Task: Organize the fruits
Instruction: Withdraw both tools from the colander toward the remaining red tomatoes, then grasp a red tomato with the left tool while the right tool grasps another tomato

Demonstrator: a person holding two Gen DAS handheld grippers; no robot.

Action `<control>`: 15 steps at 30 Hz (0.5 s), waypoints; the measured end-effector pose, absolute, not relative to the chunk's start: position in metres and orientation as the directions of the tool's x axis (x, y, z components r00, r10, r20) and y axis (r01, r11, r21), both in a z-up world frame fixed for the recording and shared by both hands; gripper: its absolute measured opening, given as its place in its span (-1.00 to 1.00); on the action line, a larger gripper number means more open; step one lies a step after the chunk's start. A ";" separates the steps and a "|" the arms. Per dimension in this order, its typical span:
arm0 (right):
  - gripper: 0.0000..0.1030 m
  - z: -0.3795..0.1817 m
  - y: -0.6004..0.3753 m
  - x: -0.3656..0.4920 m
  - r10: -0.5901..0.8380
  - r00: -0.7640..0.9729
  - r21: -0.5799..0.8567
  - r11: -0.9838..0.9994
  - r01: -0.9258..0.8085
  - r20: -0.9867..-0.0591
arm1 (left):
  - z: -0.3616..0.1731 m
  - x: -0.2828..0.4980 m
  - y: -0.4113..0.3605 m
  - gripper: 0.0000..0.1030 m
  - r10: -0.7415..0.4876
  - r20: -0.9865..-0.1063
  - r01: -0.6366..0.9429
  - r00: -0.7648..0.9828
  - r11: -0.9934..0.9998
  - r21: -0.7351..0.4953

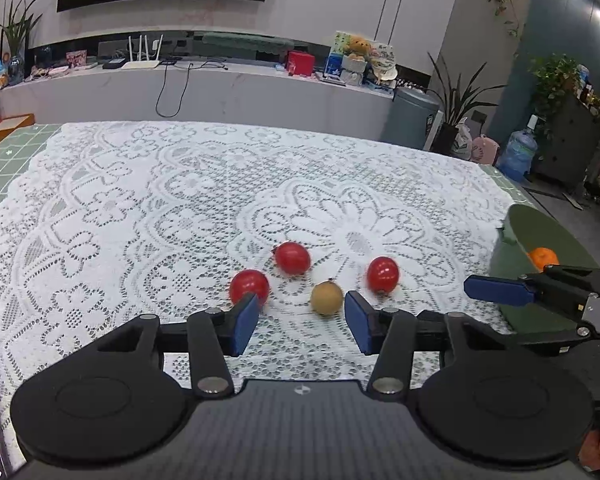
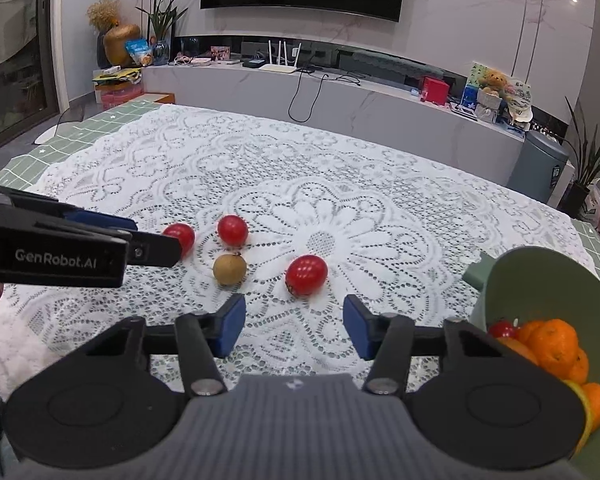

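Four small fruits lie loose on the lace cloth point(image 2: 320, 184) that covers the worktop – three red, tomato-like ones and a brownish round one point(image 2: 229, 269) among them. Off to the right a green bowl point(image 2: 540, 276) tipped toward us already holds oranges point(image 2: 556, 344) and something red. The left hand-held gripper point(image 1: 300, 322) hangs just short of the brown fruit point(image 1: 326, 298), its blue pads part-open with nothing between them; the left pad sits in front of the nearest red fruit point(image 1: 249, 286), though I can't tell if it touches. The right hand-held gripper point(image 2: 294, 330) is likewise part-open and empty, lined up behind the lone red fruit point(image 2: 306, 274) nearest the bowl. These look light and smooth – glossy skins that I'd guess would slip or roll off on the bumpy lace if nudged from one side only. The red ones seem thin-skinned and soft, so a gentle squeeze across the widest middle, pads either side, looks the safest hold; the brown one appears firmer and duller, likely less slippery, and its little stem nub is best kept clear of the pads.
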State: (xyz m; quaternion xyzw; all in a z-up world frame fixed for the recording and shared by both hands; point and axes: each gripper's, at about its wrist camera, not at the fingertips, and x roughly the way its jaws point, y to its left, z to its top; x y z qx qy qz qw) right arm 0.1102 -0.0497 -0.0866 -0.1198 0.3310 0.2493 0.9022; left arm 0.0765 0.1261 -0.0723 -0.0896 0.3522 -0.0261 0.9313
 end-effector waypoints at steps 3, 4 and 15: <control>-0.02 -0.090 -0.048 0.117 0.369 0.654 -0.049 0.848 -0.527 -0.661 | -0.077 0.081 0.130 0.11 -0.101 -0.660 -0.030 0.744 0.983 -0.183; -0.03 -0.092 -0.047 0.120 0.368 0.653 -0.047 0.849 -0.526 -0.662 | -0.078 0.082 0.131 0.11 -0.097 -0.662 -0.033 0.743 0.983 -0.182; -0.17 -0.101 -0.041 0.147 0.368 0.643 0.016 0.875 -0.484 -0.672 | -0.089 0.104 0.136 -0.01 -0.043 -0.688 -0.086 0.724 0.985 -0.152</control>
